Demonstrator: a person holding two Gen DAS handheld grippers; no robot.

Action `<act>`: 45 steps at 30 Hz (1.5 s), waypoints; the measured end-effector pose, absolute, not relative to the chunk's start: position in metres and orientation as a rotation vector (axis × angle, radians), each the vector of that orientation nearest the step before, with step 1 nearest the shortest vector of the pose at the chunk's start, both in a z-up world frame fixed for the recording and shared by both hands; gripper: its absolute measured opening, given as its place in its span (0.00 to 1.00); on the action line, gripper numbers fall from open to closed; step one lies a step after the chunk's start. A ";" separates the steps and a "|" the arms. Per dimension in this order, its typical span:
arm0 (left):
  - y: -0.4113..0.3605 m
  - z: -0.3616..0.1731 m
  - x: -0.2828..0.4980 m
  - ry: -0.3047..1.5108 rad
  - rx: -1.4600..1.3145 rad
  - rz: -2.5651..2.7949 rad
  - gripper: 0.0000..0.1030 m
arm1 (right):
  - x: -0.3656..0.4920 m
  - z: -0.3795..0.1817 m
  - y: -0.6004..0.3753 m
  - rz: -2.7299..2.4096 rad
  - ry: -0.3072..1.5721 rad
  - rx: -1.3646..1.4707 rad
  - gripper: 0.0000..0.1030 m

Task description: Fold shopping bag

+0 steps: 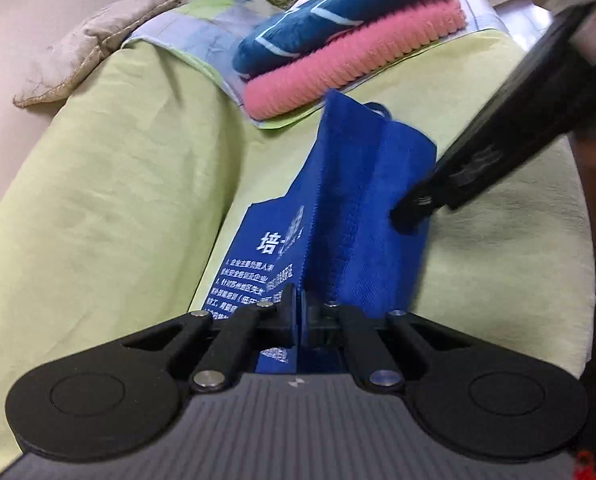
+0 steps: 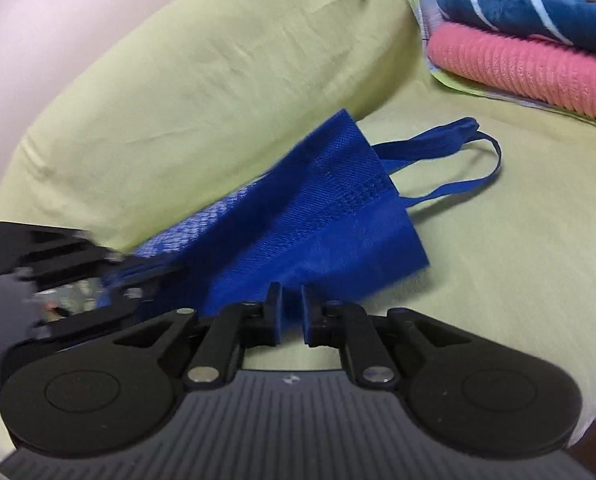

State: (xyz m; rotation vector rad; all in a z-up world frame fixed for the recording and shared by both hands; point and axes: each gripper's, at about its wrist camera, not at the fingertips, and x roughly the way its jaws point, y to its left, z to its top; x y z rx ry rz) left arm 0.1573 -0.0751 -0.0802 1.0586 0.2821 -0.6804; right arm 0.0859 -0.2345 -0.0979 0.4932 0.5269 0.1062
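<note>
On my left, the left gripper (image 1: pixel 300 312) has its fingers pressed together on an edge of the blue shopping bag (image 1: pixel 362 208), the printed panel hanging just beside the pinch and lifted off the green sheet (image 1: pixel 109 208). The bag sits mid-bed, partly raised and creased lengthwise, its handles (image 2: pixel 454 148) trailing flat on the sheet toward the folded pink blanket (image 2: pixel 530 76) and the navy one stacked on it. Moving right, my right gripper (image 2: pixel 291 312) is nipped on the bag's near edge, blue fabric showing in the narrow slot between its fingers. I judge a lengthwise fold is in hand. To do it well I'd keep both pinches level and the edge between them taut, bring the raised panel over so its edge meets the far edge squarely, and lay it down without dragging. The handles risk bunching underneath if ignored.
</note>
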 end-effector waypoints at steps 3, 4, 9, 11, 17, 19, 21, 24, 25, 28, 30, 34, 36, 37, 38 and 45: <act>-0.076 -0.093 0.154 0.274 1.119 -0.702 0.02 | 0.106 -0.105 -0.238 0.075 0.535 0.493 0.08; -0.076 -0.099 0.153 0.269 1.145 -0.711 0.02 | 0.111 -0.108 -0.239 0.070 0.547 0.489 0.08; -0.069 -0.133 0.143 0.236 1.273 -0.771 0.02 | 0.116 -0.121 -0.254 0.032 0.614 0.508 0.02; -0.065 -0.143 0.138 0.203 1.324 -0.783 0.02 | 0.107 -0.122 -0.263 0.045 0.612 0.543 0.04; -0.060 -0.159 0.130 0.172 1.368 -0.791 0.02 | 0.085 -0.117 -0.285 0.139 0.586 0.663 0.47; -0.059 -0.158 0.131 0.178 1.354 -0.793 0.02 | 0.078 -0.115 -0.293 0.170 0.577 0.703 0.46; -0.059 -0.159 0.131 0.177 1.354 -0.791 0.02 | 0.091 -0.119 -0.301 0.100 0.599 0.792 0.39; -0.062 -0.151 0.130 0.192 1.324 -0.771 0.14 | 0.097 -0.123 -0.303 0.095 0.573 0.830 0.05; -0.063 -0.144 0.129 0.206 1.285 -0.777 0.16 | 0.099 -0.123 -0.303 0.093 0.564 0.843 0.04; -0.074 -0.126 0.128 0.200 1.194 -0.789 0.34 | 0.093 -0.116 -0.299 0.098 0.543 0.814 0.04; -0.086 -0.123 0.130 0.183 1.182 -0.781 0.39 | 0.091 -0.113 -0.299 0.101 0.536 0.814 0.04; -0.101 -0.134 0.137 0.185 1.211 -0.760 0.05 | 0.089 -0.105 -0.298 0.112 0.527 0.789 0.04; -0.104 -0.137 0.142 0.191 1.215 -0.740 0.00 | 0.089 -0.101 -0.296 0.113 0.542 0.743 0.11; -0.105 -0.136 0.143 0.194 1.208 -0.734 0.00 | 0.084 -0.098 -0.293 0.101 0.554 0.719 0.17; -0.104 -0.134 0.144 0.192 1.195 -0.728 0.00 | 0.079 -0.097 -0.290 0.098 0.546 0.698 0.18; -0.102 -0.129 0.142 0.147 1.225 -0.721 0.00 | 0.066 -0.118 -0.273 0.107 0.568 0.631 0.16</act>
